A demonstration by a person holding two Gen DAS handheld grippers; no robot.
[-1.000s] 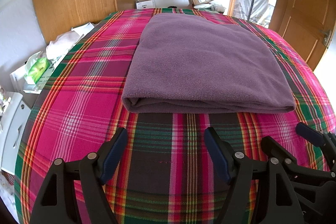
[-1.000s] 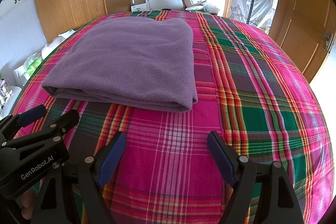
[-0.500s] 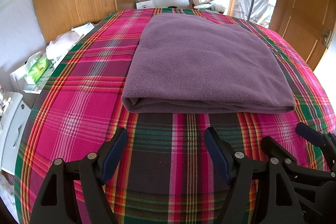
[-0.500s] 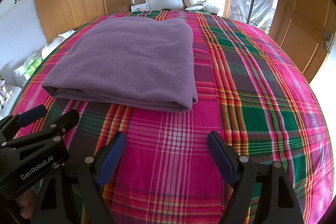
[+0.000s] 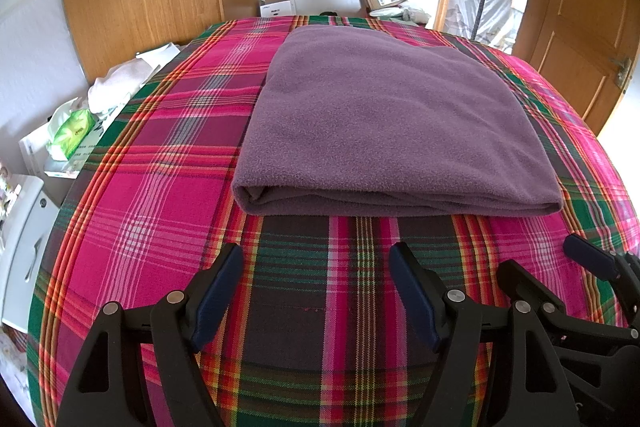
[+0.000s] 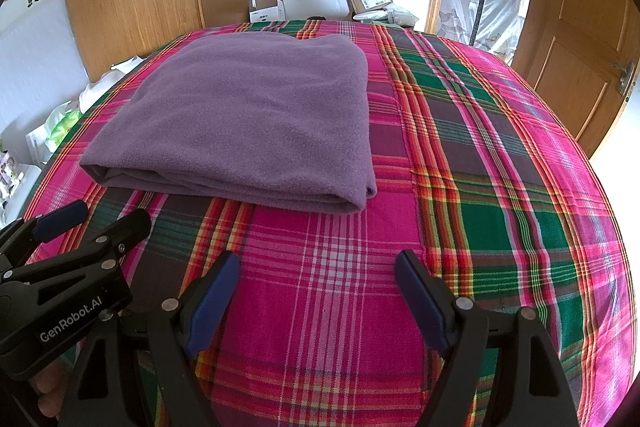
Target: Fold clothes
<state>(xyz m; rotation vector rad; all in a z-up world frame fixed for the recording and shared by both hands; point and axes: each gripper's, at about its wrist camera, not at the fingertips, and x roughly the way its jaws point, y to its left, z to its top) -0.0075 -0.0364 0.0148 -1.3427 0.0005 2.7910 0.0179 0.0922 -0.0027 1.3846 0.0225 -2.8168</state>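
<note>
A purple fleece [image 5: 392, 123] lies neatly folded on a plaid bed [image 5: 160, 195]. Both grippers, left [image 5: 316, 291] and right [image 6: 318, 297], hover near it, jaws apart and empty; folding looks done.

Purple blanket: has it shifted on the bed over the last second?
No. The purple blanket lies folded in the same spot; its near edge crosses the same stripes of the plaid bedcover as before, in both wrist views.
</note>
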